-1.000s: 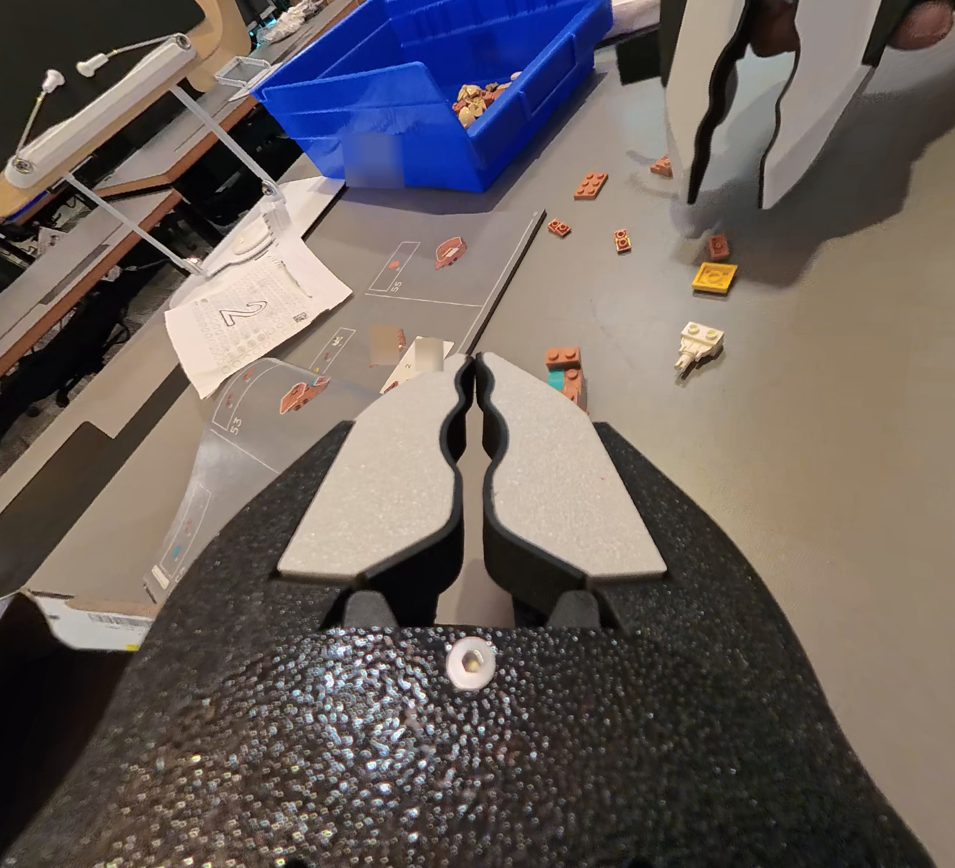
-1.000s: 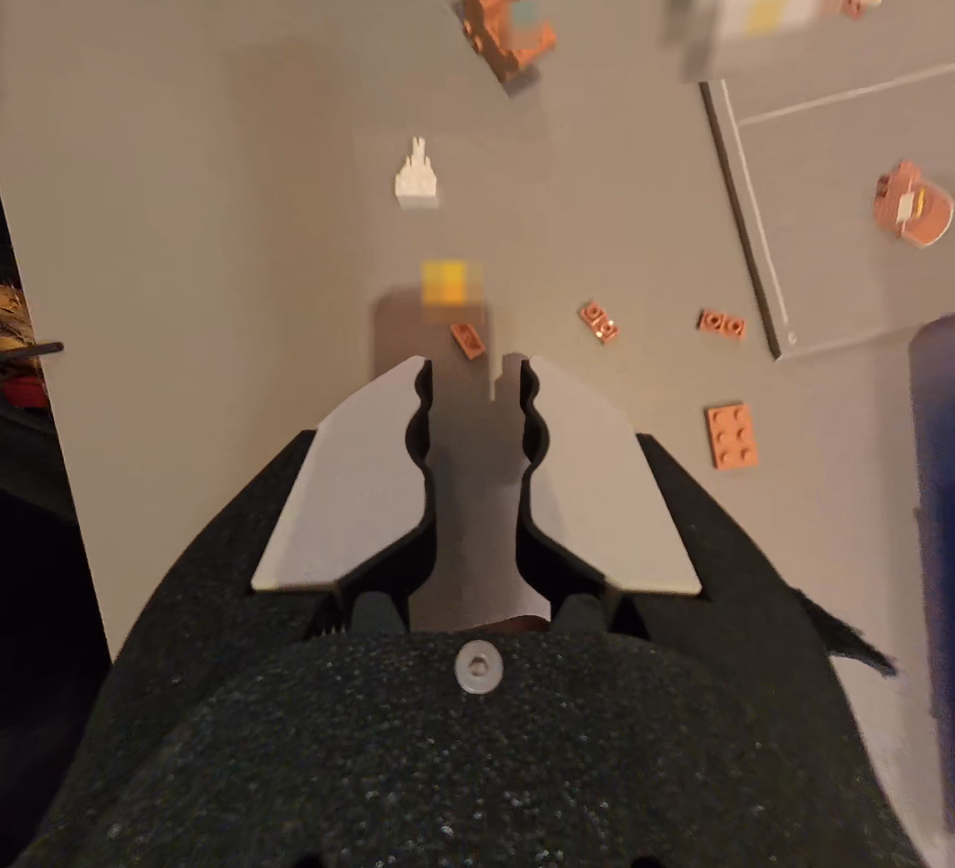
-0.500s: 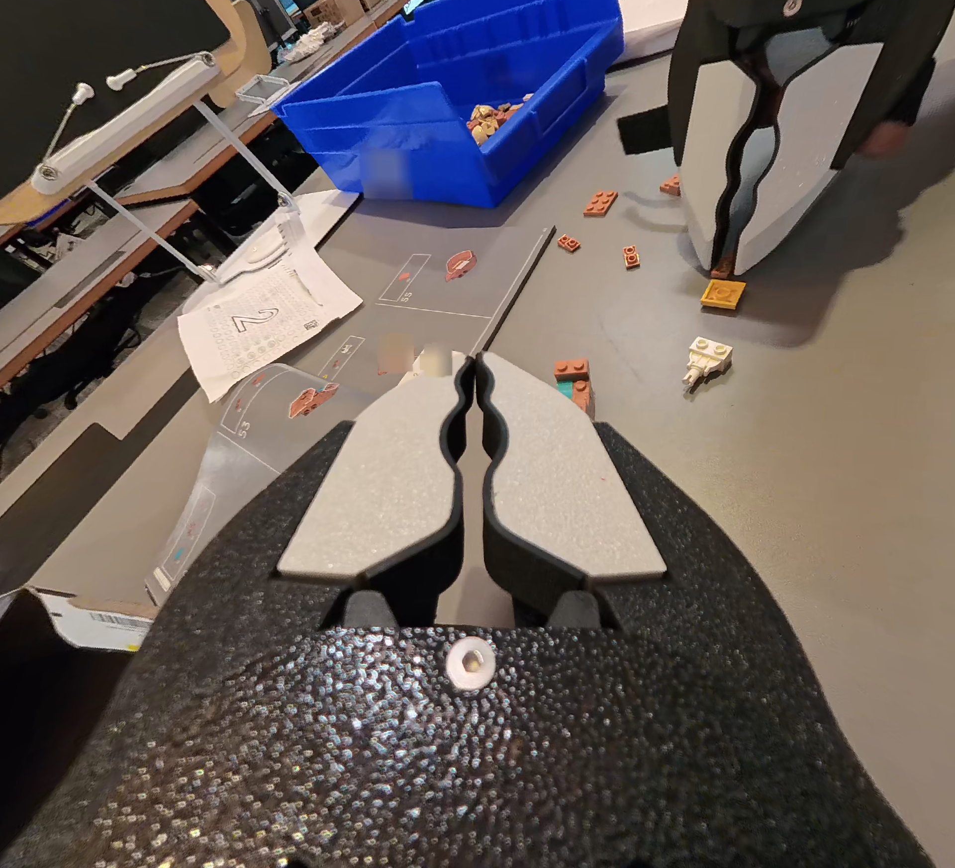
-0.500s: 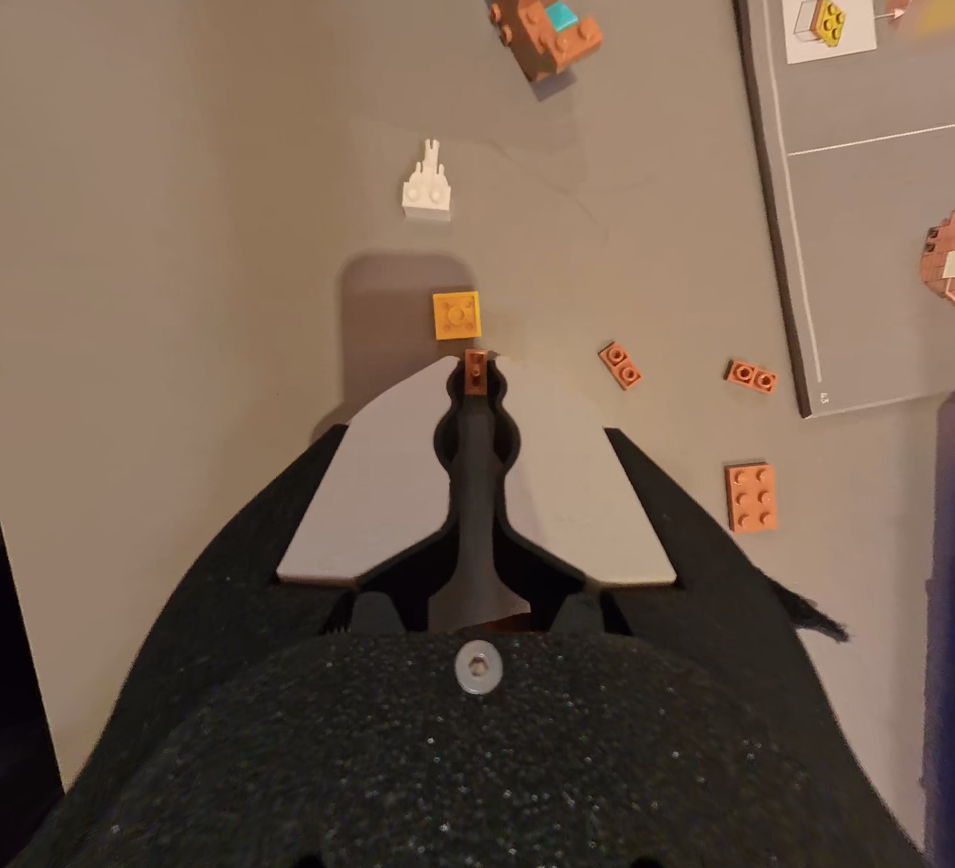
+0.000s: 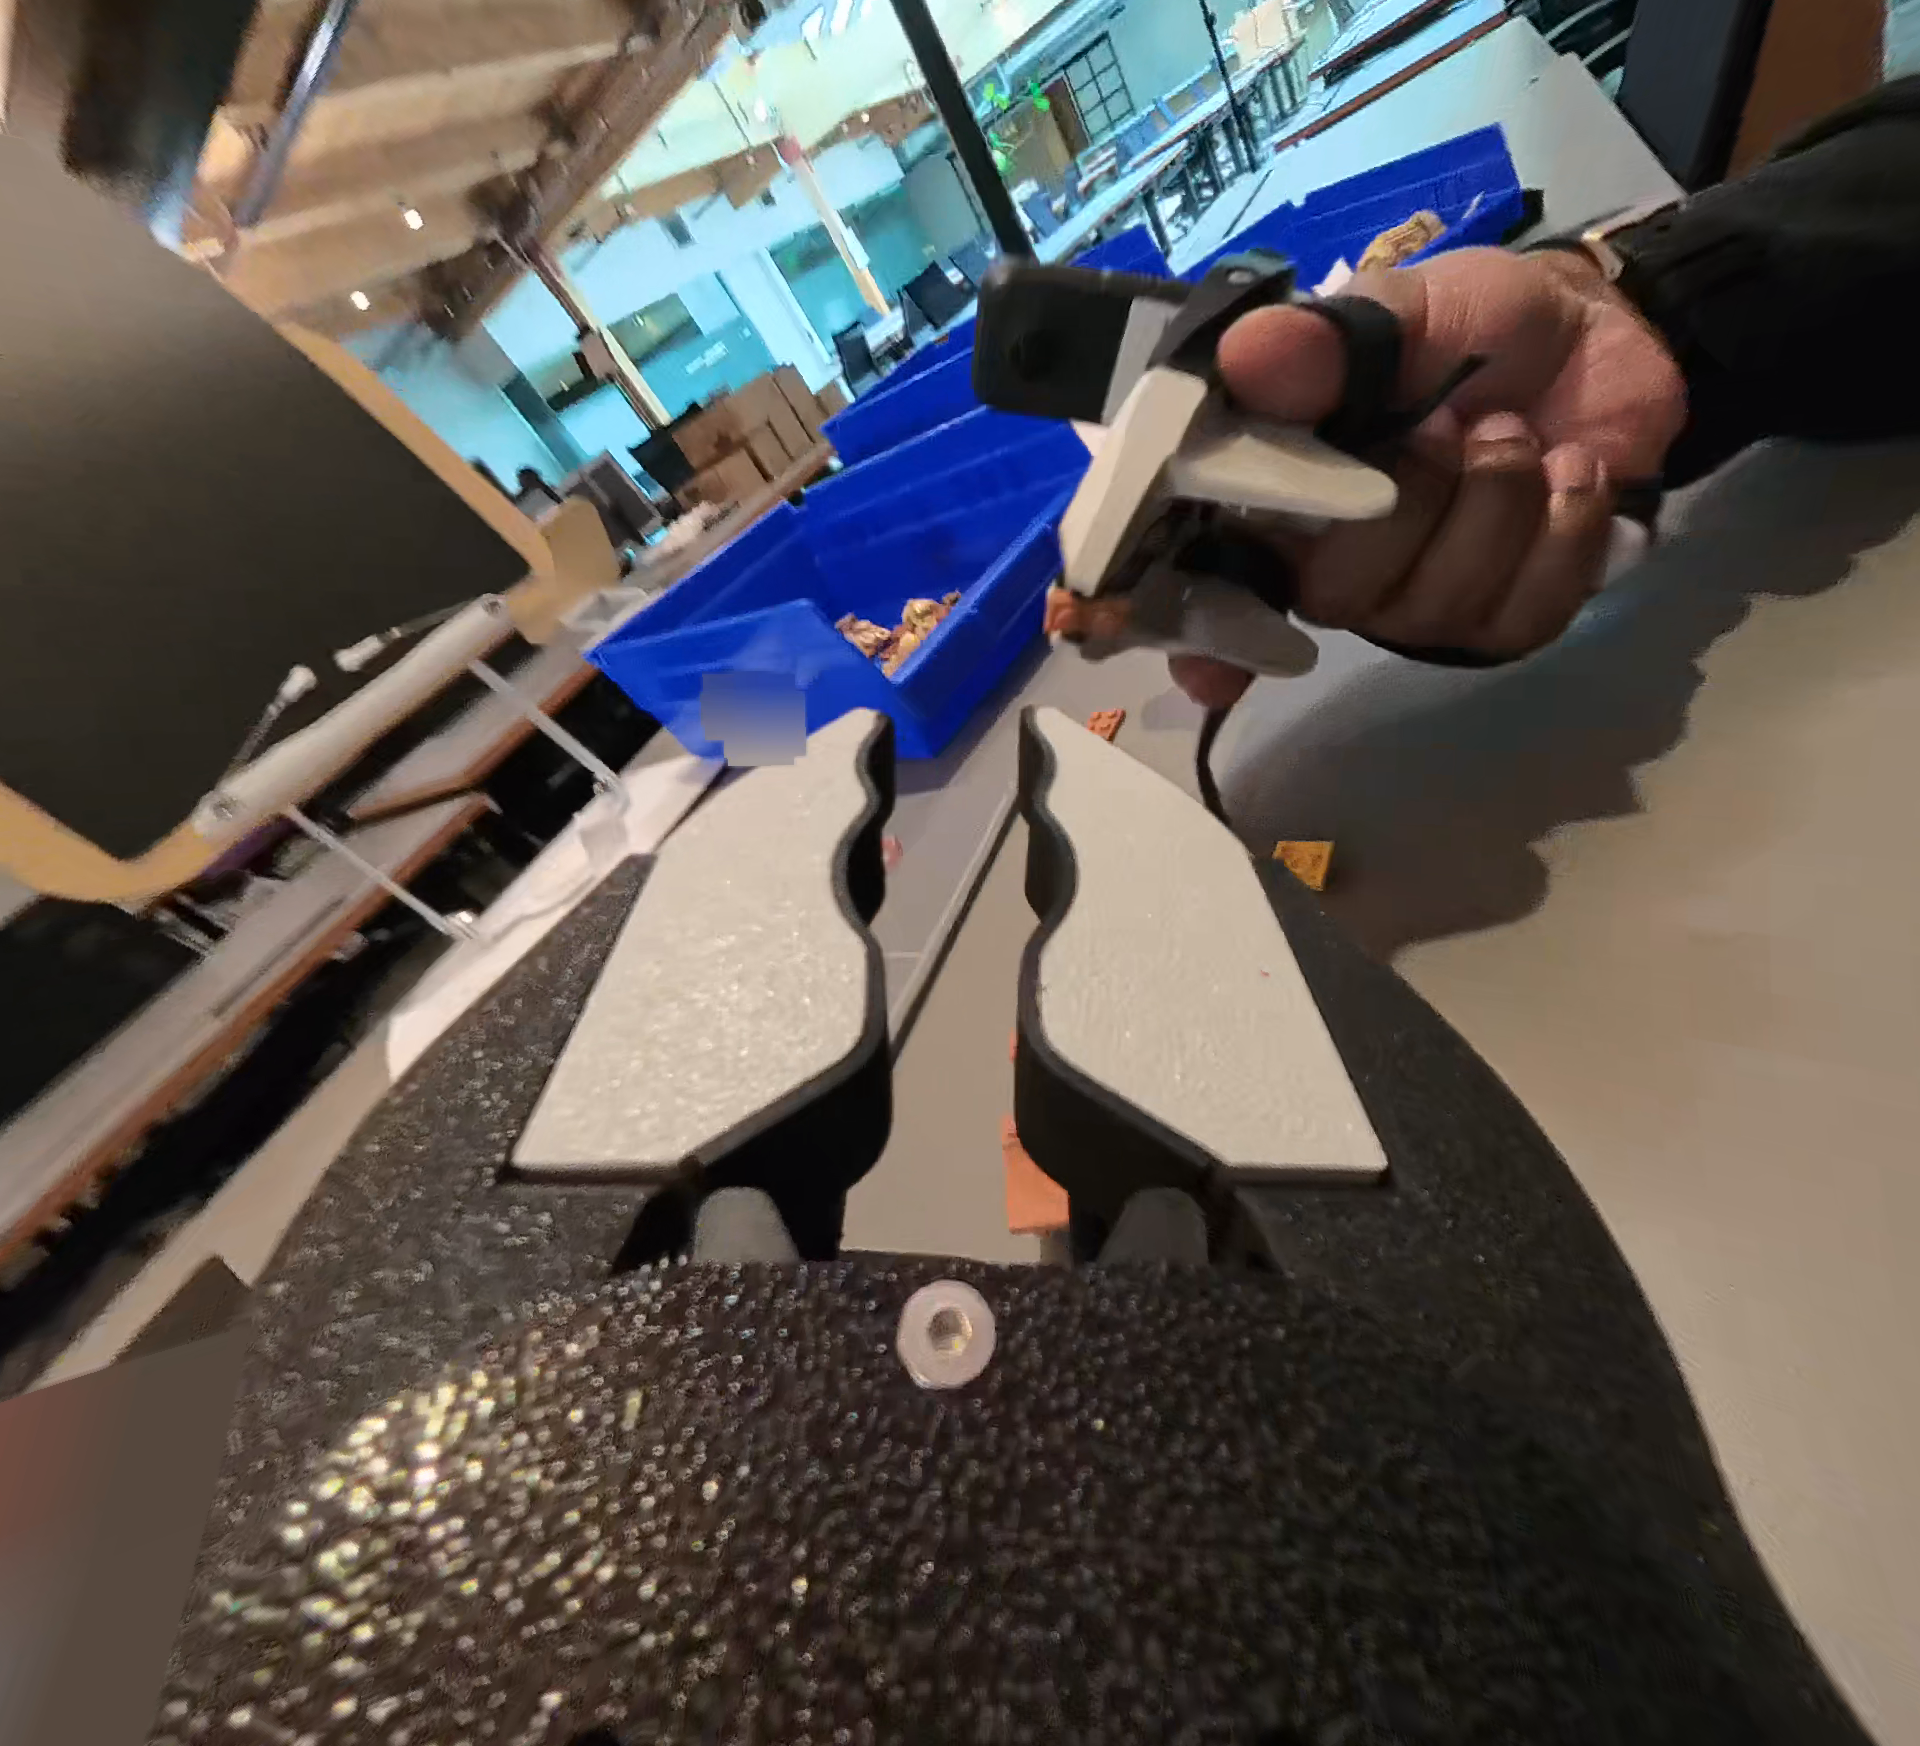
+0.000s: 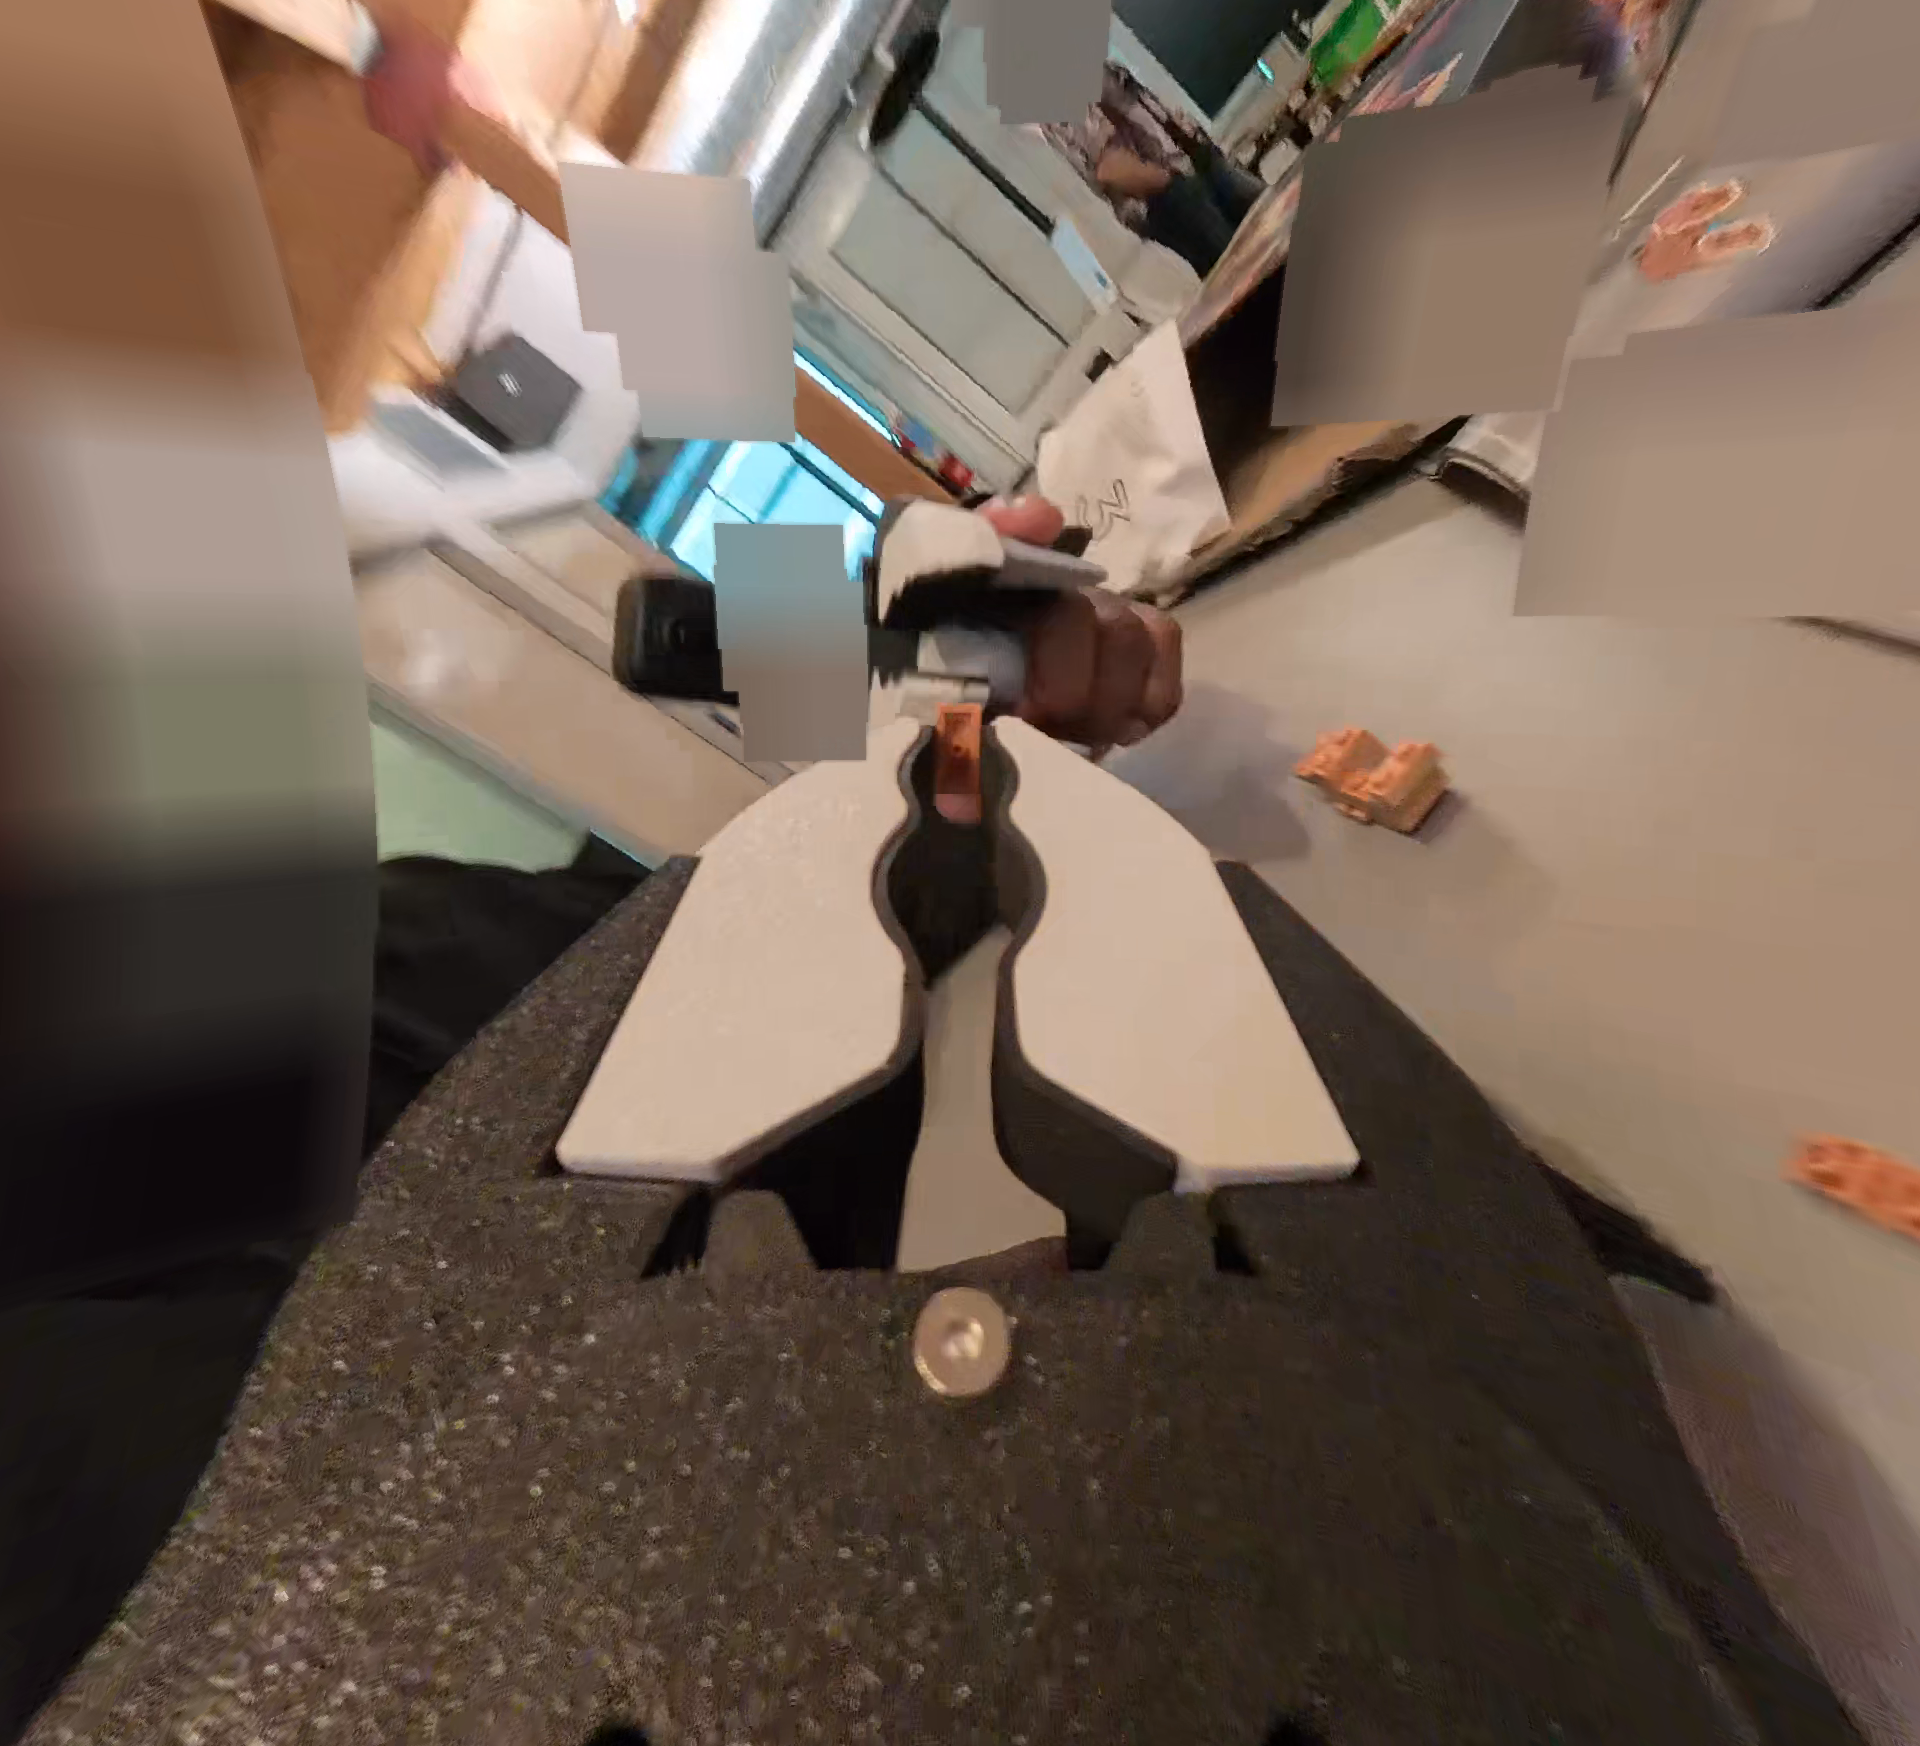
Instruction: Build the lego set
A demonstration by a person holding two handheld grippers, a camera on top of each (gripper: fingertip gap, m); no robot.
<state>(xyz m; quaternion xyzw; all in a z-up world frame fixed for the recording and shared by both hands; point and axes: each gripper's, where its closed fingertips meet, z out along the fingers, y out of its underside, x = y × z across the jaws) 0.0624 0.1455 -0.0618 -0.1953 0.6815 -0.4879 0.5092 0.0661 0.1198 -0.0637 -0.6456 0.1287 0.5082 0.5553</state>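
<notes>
My right gripper point(image 6: 958, 749) is shut on a small brown brick point(image 6: 958, 761). The brick stands on end between the fingertips, and both pads press on it. The gripper is held up off the grey table point(image 6: 1455, 917). The left wrist view shows it too point(image 5: 1091, 631), held by a hand point(image 5: 1455, 470), with the brown brick point(image 5: 1083, 618) at its tips. My left gripper point(image 5: 956, 740) is open with nothing between its fingers. It points at the right gripper from a short way off. It also shows in the right wrist view point(image 6: 914, 626), held by a hand just beyond the brick.
A blue bin point(image 5: 935, 543) holding several brown pieces point(image 5: 899, 626) stands behind the left gripper. A yellow plate point(image 5: 1302, 862) and an orange plate point(image 5: 1107, 722) lie on the table. A brown brick assembly point(image 6: 1371, 777) and another orange plate point(image 6: 1855, 1177) lie to the right. A black board point(image 5: 208, 501) is at the left. The grippers are tip to tip, or close to it. The orange plate point(image 6: 1855, 1177) is about 12 cm from my right fingertips.
My right gripper closed on the small brown brick on the table and lifted it. My left gripper opened from shut. Both grippers tilted up and now face each other.
</notes>
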